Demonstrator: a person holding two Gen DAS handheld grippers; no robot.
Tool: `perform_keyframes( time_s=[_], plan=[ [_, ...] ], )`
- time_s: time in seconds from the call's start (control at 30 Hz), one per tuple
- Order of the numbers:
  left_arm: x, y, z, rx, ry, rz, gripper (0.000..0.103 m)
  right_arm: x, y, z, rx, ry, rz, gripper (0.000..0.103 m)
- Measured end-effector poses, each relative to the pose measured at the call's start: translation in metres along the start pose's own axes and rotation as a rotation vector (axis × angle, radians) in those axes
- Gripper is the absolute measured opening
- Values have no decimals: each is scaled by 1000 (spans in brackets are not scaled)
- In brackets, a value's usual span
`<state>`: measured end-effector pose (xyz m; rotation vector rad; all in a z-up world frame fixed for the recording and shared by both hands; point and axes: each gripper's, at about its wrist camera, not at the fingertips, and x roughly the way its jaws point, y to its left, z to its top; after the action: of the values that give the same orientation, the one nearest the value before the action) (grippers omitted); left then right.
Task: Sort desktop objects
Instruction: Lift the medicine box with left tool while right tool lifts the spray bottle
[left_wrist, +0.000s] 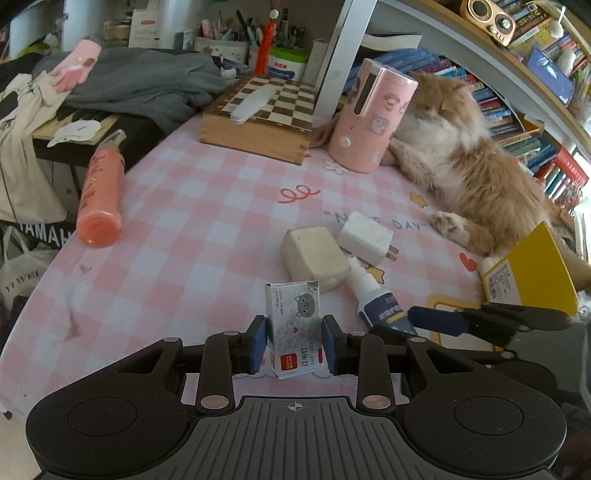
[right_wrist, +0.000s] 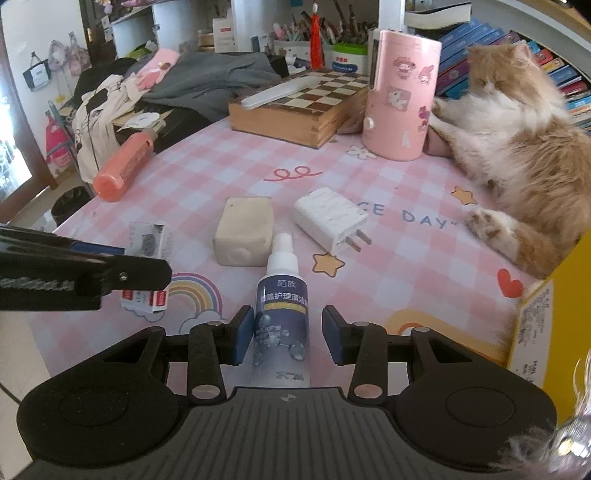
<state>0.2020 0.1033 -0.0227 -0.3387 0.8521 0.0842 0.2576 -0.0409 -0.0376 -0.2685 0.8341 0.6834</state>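
On the pink checked desk (left_wrist: 207, 206), the left gripper (left_wrist: 294, 341) has its blue pads pinching a small staple box (left_wrist: 293, 325), held upright just in front of the camera. The right gripper (right_wrist: 288, 338) straddles a dark-labelled spray bottle (right_wrist: 282, 317) lying with its white nozzle toward 12 o'clock; whether both pads press it I cannot tell. Beyond the bottle, at 11 o'clock, sits a cream block (right_wrist: 245, 230), and at 1 o'clock a white charger plug (right_wrist: 332, 219). A ginger cat (right_wrist: 517, 140) lies at 2 o'clock.
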Motion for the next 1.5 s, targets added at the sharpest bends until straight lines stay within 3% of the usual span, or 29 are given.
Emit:
perform_keyframes(
  time_s=[0.17,0.43,1.1,1.5],
  plan=[
    [-1,0,-2,-3,-2,-6,30,11,-1,-1,16,52,8,32],
    [-6,1,-1,-6,-16,-29,30,12,-1,-1,40,44,1,30],
    [-50,11,0,-17,-98,-126,30,-51,3,5,121,-87,-75,30],
    [-73,5,-9,38,-130,-208,30,-86,19,-8,179,-131,-112,30]
  ],
)
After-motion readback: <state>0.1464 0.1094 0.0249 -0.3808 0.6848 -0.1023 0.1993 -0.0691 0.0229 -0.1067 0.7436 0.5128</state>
